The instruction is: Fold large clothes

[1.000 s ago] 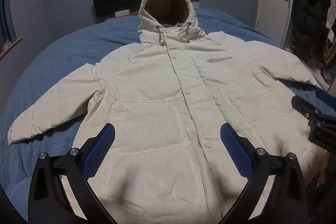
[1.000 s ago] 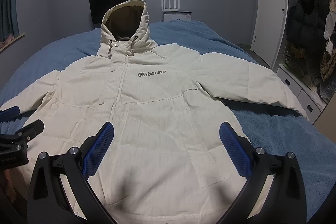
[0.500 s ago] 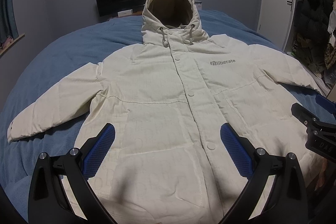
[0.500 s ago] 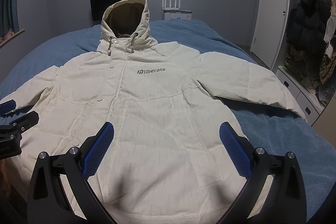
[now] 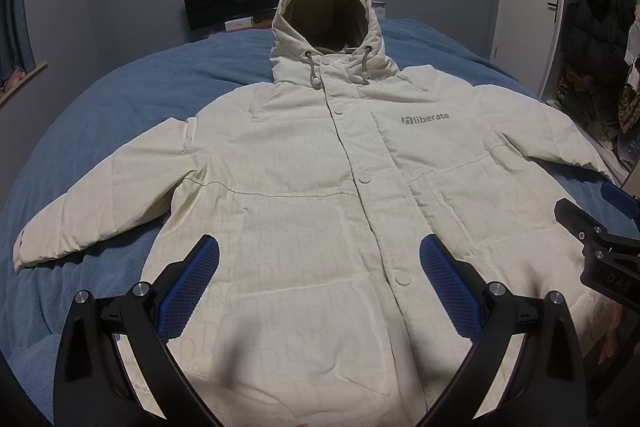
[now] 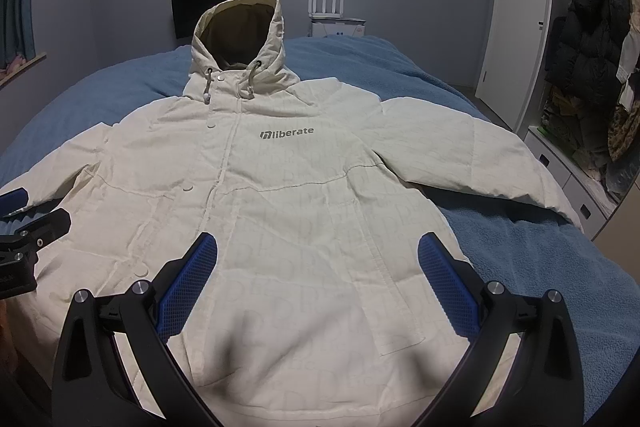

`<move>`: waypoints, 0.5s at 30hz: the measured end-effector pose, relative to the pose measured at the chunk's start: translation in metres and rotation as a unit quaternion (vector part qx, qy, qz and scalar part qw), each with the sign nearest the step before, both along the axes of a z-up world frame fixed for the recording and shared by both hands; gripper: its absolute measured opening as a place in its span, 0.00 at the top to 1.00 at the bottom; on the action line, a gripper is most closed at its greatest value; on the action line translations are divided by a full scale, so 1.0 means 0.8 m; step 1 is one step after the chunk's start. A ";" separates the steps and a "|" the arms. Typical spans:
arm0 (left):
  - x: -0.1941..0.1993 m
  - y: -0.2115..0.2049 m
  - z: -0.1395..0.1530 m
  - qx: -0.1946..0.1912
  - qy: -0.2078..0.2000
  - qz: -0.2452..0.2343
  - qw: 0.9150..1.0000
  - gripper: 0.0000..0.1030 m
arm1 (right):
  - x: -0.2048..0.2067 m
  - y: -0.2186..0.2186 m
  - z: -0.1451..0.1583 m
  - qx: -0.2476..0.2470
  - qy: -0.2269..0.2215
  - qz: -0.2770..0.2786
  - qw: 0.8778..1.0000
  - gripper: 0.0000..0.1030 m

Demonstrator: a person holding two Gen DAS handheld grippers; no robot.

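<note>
Cream jacket flat on bed; hem hidden behind left tool.

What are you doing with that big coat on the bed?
A person holds a gripper in each hand over a cream hooded jacket spread flat, front up, on a blue bed. The sleeves lie out to each side and the snaps are closed. The left gripper and the right gripper both hover open above the lower part of the jacket, gripping nothing. No fold has been made yet.
</note>
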State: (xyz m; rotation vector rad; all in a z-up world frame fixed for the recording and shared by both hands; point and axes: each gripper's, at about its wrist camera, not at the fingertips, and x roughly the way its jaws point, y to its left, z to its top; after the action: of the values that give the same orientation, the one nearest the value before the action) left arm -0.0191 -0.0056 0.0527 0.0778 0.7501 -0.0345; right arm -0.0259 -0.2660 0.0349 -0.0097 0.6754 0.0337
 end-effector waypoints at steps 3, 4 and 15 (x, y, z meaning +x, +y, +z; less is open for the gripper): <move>0.000 0.000 0.000 0.000 0.002 0.001 1.000 0.06 | 0.001 -0.001 -0.002 0.000 0.002 -0.001 1.000 0.06; 0.000 0.000 -0.001 0.000 0.002 0.000 1.000 0.06 | 0.001 -0.001 -0.002 0.000 0.002 -0.001 1.000 0.06; 0.001 0.001 0.000 -0.001 0.002 0.001 1.000 0.06 | 0.002 -0.001 -0.004 -0.003 0.004 -0.001 1.000 0.06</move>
State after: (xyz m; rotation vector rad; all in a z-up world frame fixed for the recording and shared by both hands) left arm -0.0186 -0.0051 0.0525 0.0752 0.7533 -0.0342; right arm -0.0244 -0.2669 0.0316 -0.0156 0.6841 0.0298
